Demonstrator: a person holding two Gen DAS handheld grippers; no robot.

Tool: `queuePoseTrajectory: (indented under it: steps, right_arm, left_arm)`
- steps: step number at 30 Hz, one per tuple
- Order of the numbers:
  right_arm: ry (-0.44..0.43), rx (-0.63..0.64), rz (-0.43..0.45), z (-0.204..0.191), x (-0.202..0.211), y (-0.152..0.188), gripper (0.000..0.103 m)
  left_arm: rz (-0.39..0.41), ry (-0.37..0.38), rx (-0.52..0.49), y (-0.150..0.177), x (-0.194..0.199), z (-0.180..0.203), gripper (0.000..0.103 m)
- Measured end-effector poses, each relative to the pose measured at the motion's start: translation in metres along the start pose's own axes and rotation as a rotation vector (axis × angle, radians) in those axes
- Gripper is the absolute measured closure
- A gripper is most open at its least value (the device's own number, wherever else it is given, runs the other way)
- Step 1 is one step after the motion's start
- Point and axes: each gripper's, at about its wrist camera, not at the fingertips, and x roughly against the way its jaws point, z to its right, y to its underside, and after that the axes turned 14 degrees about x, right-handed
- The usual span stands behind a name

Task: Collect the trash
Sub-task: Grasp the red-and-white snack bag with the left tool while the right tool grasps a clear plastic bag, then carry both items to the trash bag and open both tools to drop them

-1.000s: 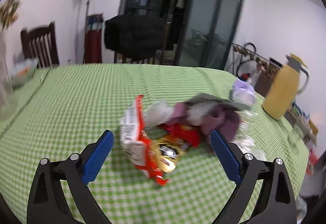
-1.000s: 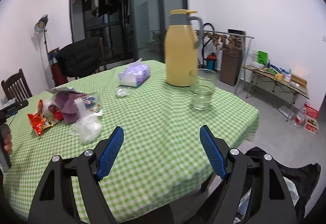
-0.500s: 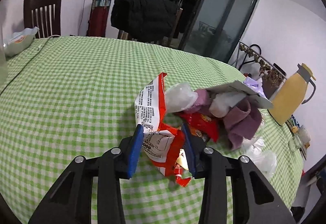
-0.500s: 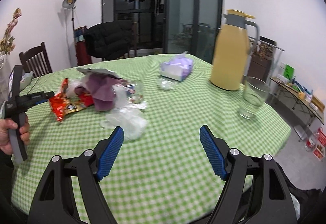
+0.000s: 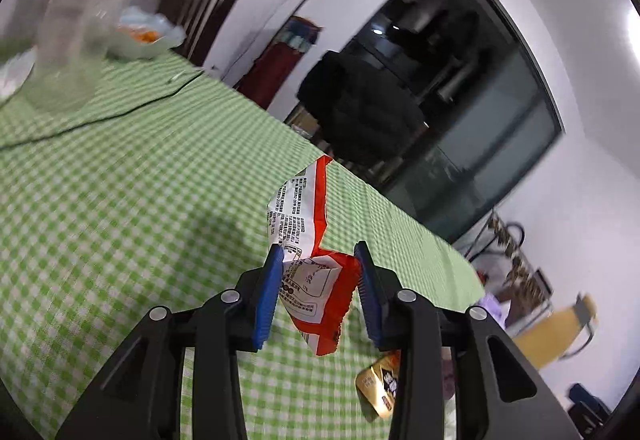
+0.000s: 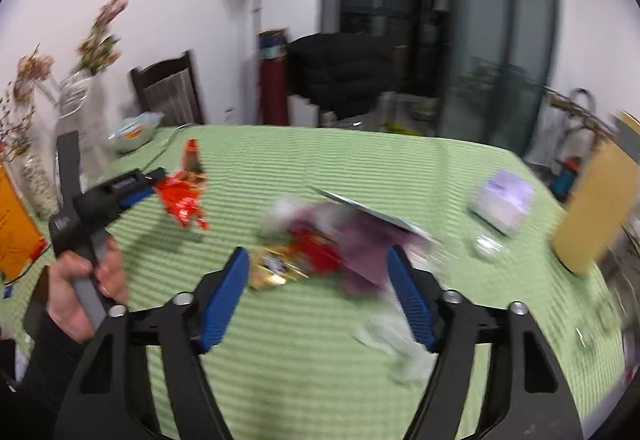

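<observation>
Gripping one red wrapper (image 5: 308,272) — one gold packet (image 5: 380,386) beside.

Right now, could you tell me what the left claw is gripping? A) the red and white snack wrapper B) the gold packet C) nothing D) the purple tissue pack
A: the left claw pinches the red and white snack wrapper, lifted off the table.

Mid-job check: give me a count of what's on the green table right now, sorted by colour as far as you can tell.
Red: 2, held wrapper, pile wrapper
Gold: 1, packet
Purple: 2, cloth, tissue pack
Yellow: 1, jug
Clear plastic: 1, blurred bag
Total: 7
</observation>
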Motion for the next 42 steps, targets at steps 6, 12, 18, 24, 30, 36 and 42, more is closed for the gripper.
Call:
queuePoseTrajectory:
  steps: [6, 12, 18, 24, 30, 36, 42]
  right_arm:
    - [-0.084, 0.038, -0.173, -0.025, -0.102, -0.046, 0.061]
    - [-0.004, 0.013, -0.264, -0.024, -0.171, -0.042, 0.063]
    - [0.069, 0.007, -0.316, -0.016, -0.206, -0.029, 0.067]
    - [0.092, 0.070, -0.284, -0.024, -0.191, -0.030, 0.098]
    - [0.132, 0.112, -0.108, -0.021, -0.111, -0.044, 0.099]
    - [0.173, 0.109, 0.031, -0.002, -0.021, -0.043, 0.099]
    - [0.245, 0.085, 0.103, 0.030, 0.054, -0.007, 0.099]
  left_arm:
    - [0.010, 0.012, 0.031, -0.007, 0.006, -0.005, 0.069]
    - [0.004, 0.023, 0.018, -0.010, 0.006, -0.001, 0.069]
    - [0.023, 0.072, -0.014, -0.009, 0.017, 0.006, 0.069]
    - [0.030, 0.081, -0.051, -0.004, 0.020, 0.014, 0.069]
    - [0.051, 0.085, -0.071, -0.003, 0.021, 0.015, 0.069]
    - [0.052, 0.091, -0.115, 0.004, 0.021, 0.022, 0.069]
    - [0.055, 0.101, -0.166, 0.009, 0.022, 0.028, 0.069]
